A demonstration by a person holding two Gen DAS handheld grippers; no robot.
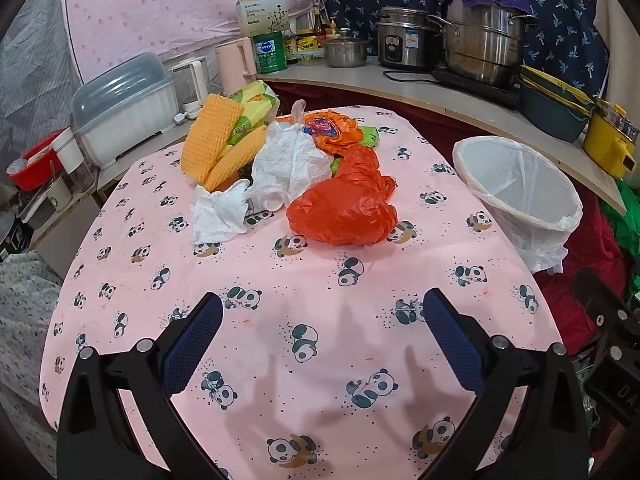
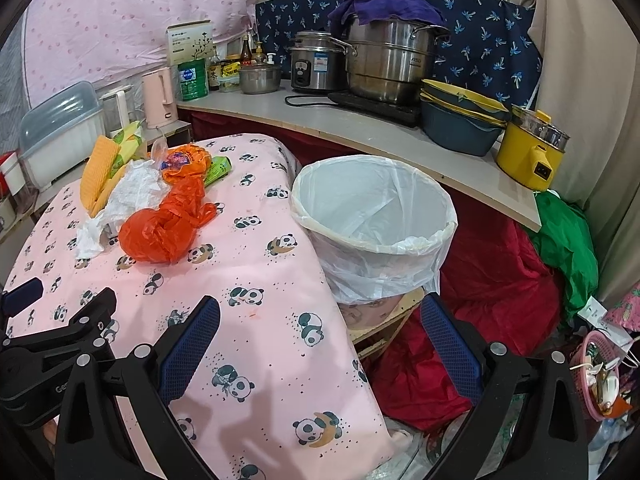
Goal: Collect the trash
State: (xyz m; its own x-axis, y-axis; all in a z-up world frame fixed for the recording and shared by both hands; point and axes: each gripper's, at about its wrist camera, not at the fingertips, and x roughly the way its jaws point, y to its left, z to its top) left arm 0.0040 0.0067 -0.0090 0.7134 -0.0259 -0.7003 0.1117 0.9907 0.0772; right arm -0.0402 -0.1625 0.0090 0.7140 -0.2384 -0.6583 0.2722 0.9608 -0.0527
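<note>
Blue-padded left tool point(image 1: 322, 312): wide apart, empty | right tool point(image 2: 320, 314): wide apart, empty | orange bag point(image 1: 344, 216) untouched

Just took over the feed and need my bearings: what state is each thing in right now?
Left gripper: jaws open, empty.
Right gripper: jaws open, empty.
Bin: lined, upright, looks empty.
Red bag: crumpled on the table.
Tissues: crumpled, in the pile.
Steamer pot: cloth draped over it.

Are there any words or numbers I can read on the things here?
"ASD": seemingly, on the big steel steamer pot, very small.
Beige carton: print too blurred.
Green tin can: label too blurred.
Steel rice cooker: sticker too small.
</note>
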